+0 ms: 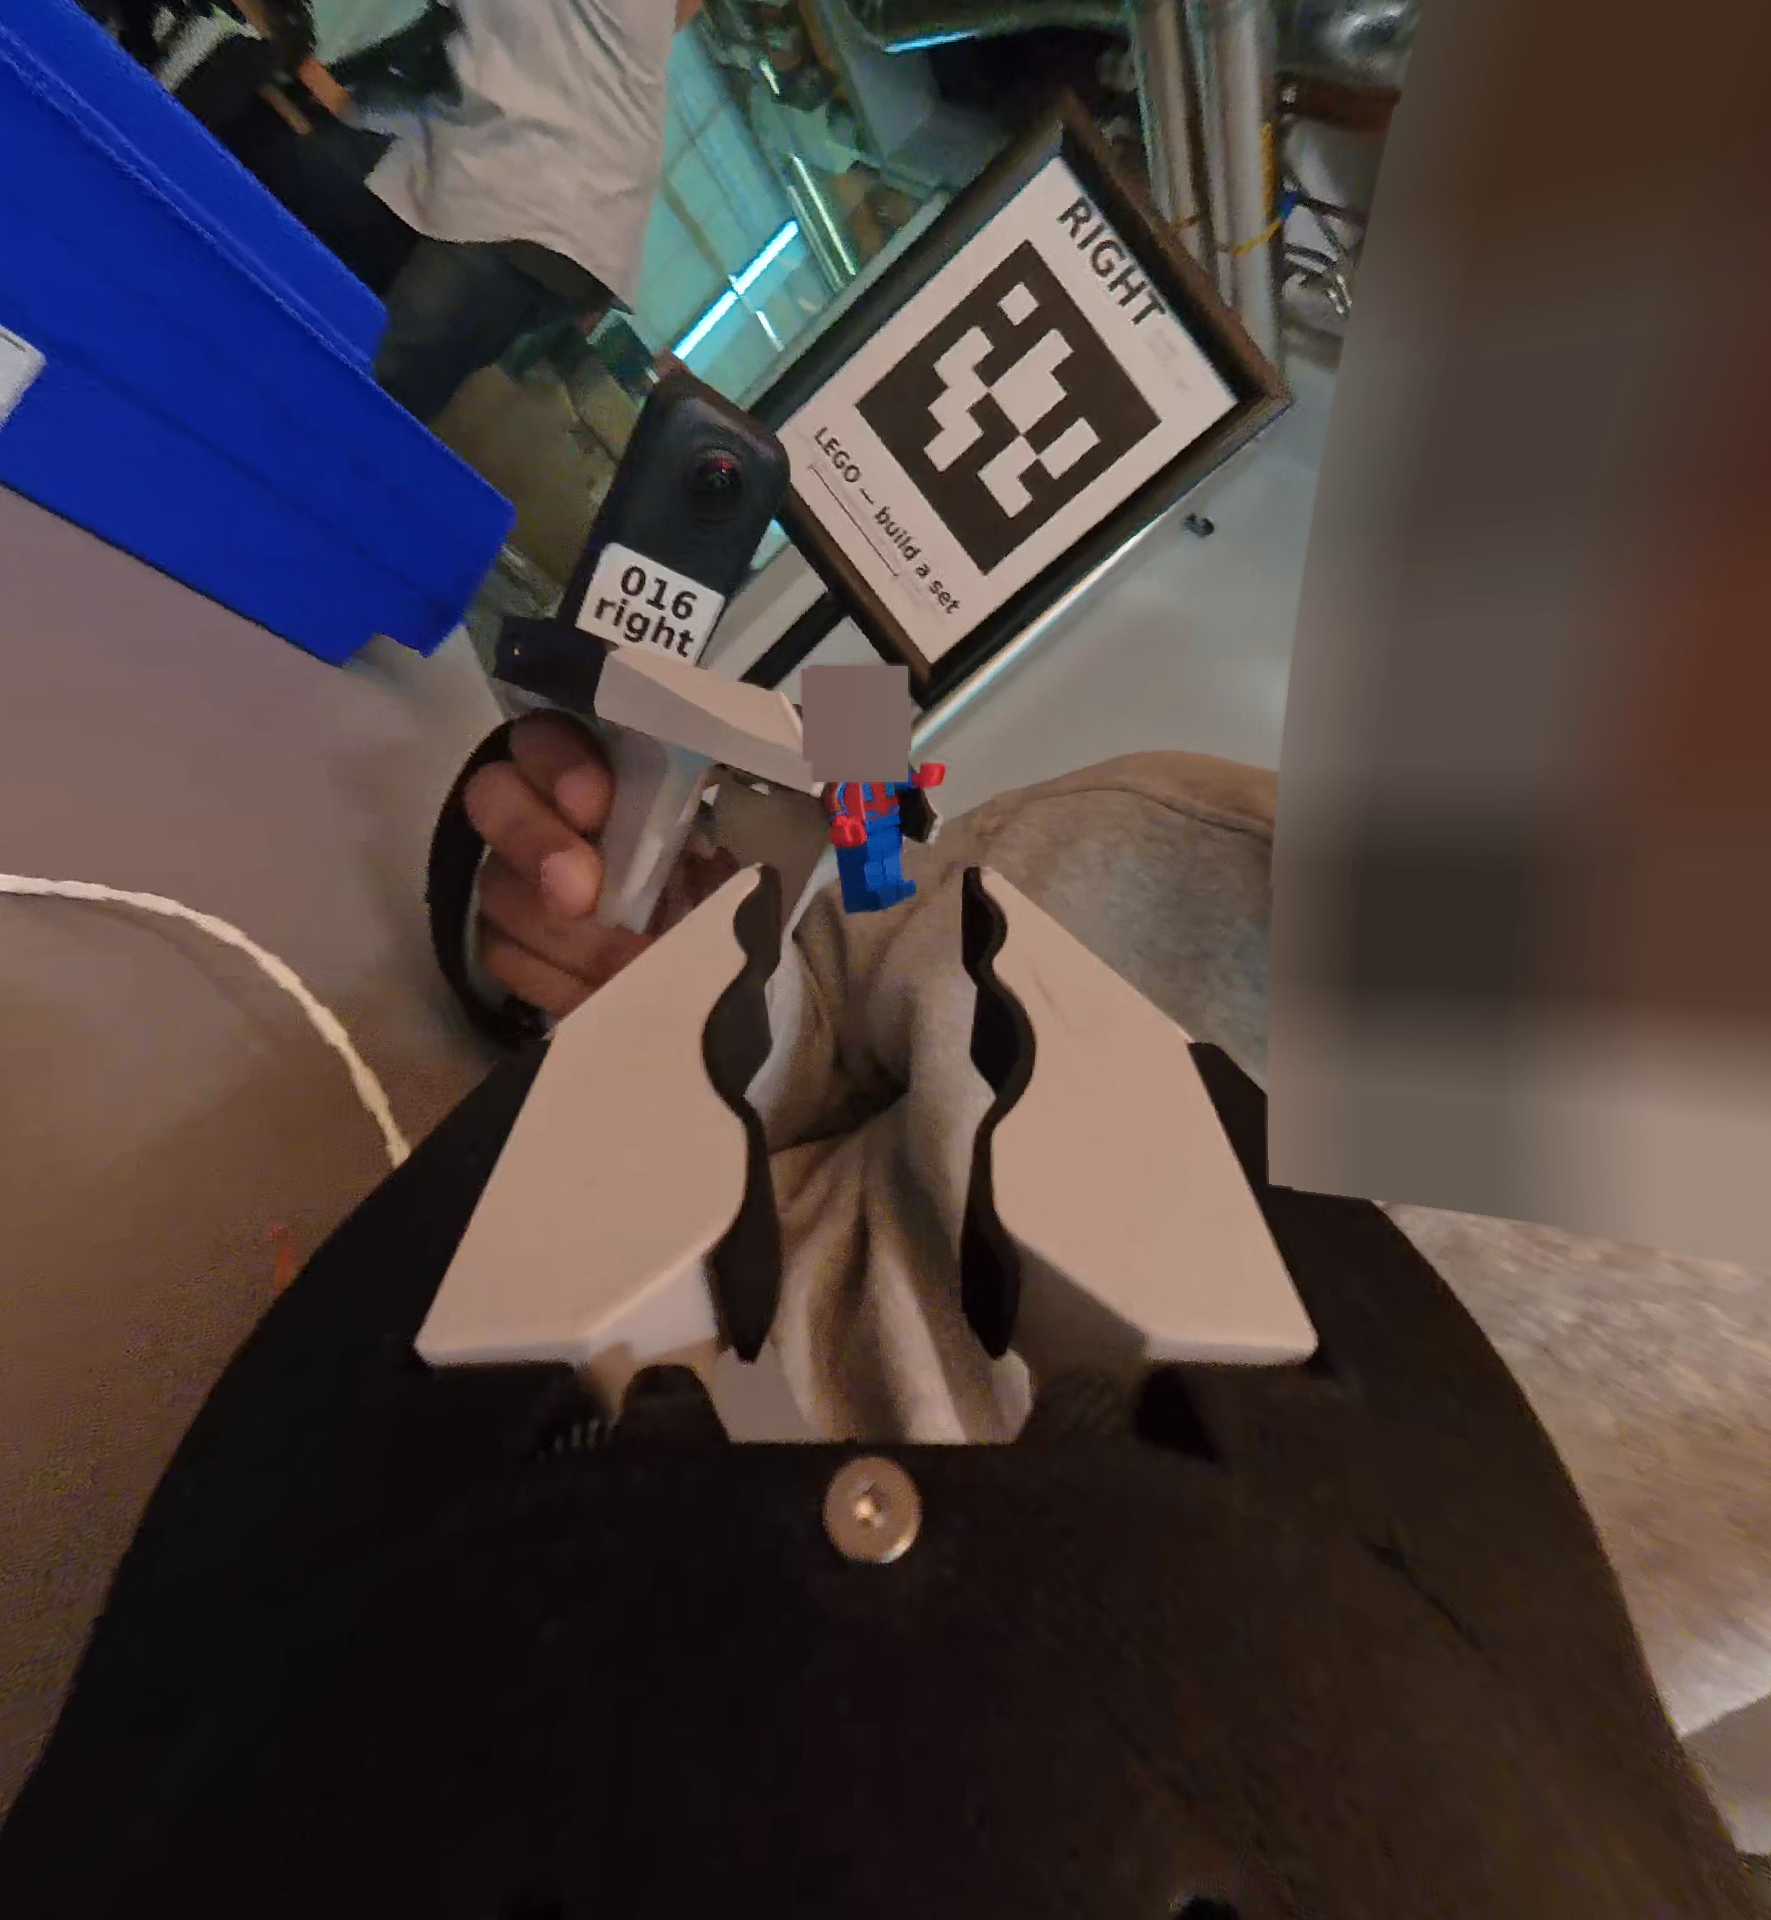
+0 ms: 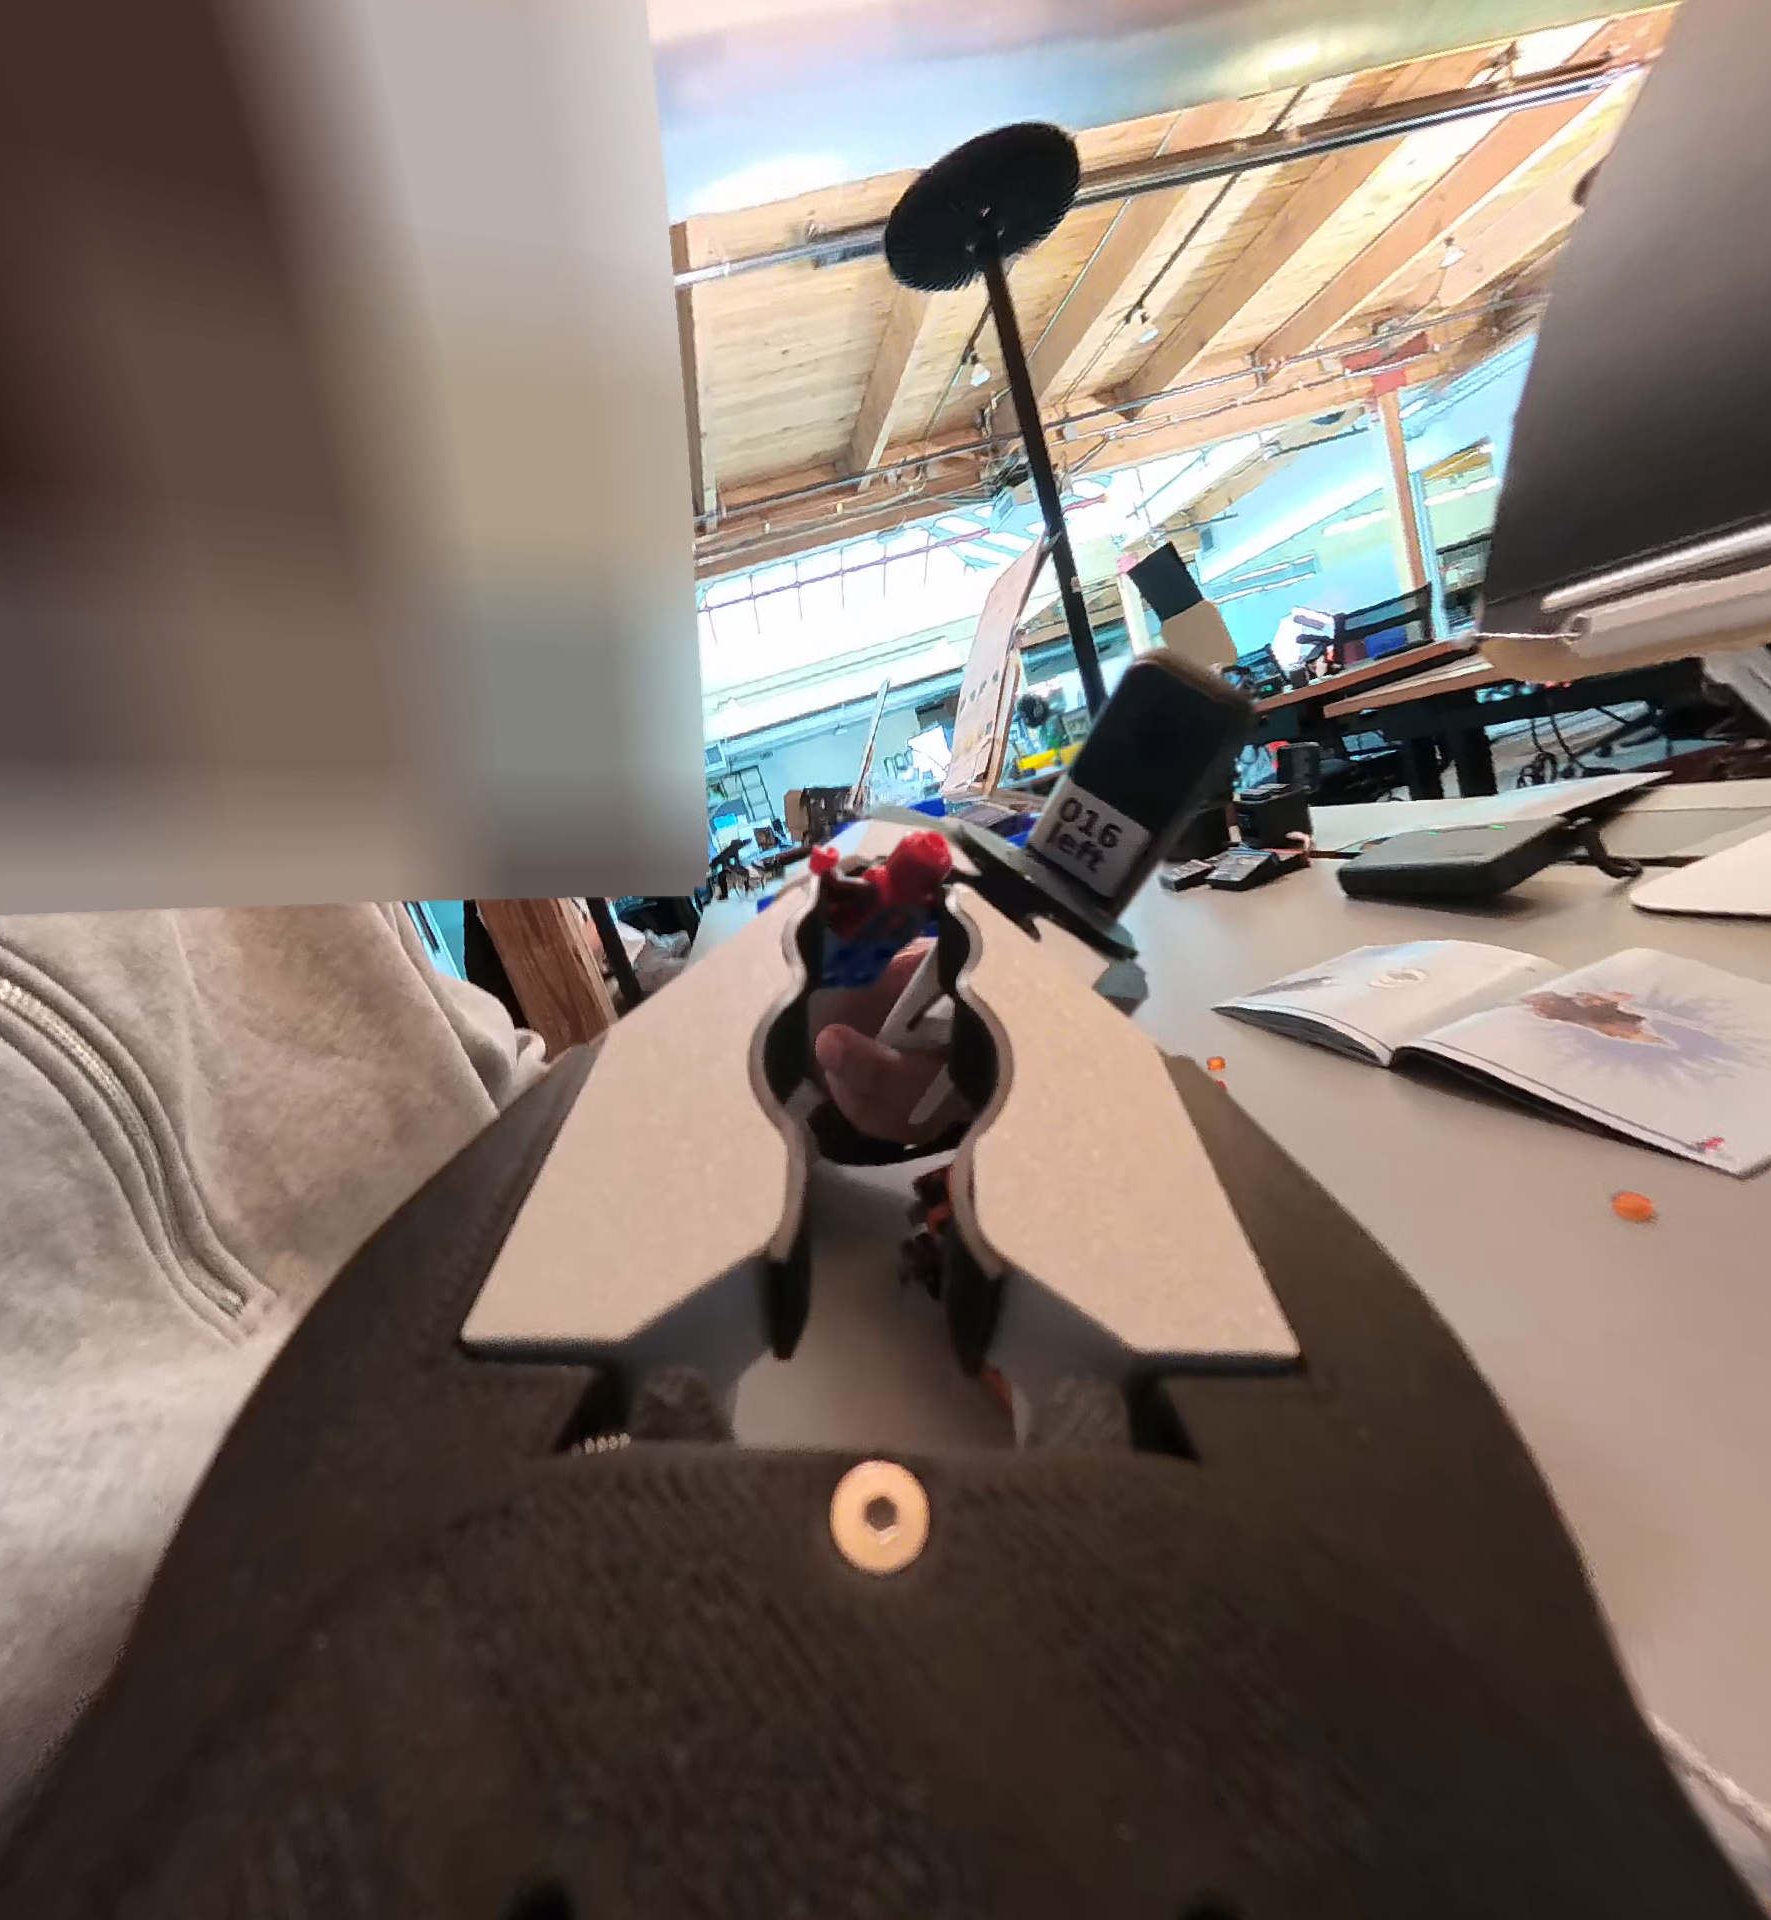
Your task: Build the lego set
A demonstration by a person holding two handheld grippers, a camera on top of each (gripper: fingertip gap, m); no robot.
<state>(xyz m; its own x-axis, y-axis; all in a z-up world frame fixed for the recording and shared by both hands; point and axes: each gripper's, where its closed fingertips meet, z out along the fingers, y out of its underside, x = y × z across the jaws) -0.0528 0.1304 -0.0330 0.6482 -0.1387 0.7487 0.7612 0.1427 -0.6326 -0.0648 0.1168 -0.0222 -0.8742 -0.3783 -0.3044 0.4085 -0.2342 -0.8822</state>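
A small red and blue minifigure [image 1: 868, 857] is held in the air by my right gripper [image 1: 865, 795], which comes in from the left in the left wrist view. In the right wrist view my right gripper [image 2: 886, 914] is shut on the minifigure [image 2: 860, 961] at its fingertips. My left gripper [image 1: 863, 883] is open and empty, and the figure's blue legs hang just beyond the gap between its tips. The left gripper's black camera body [image 2: 1141, 790] shows behind the figure in the right wrist view.
A blue bin [image 1: 185, 364] and a framed marker sign [image 1: 1016, 416] stand behind. A white cord [image 1: 268, 977] lies on the grey table [image 2: 1483, 1351]. An open instruction booklet [image 2: 1546, 1039], small orange pieces [image 2: 1632, 1205] and a laptop [image 2: 1691, 364] are to the right. A person's grey hoodie [image 2: 133, 1143] is close.
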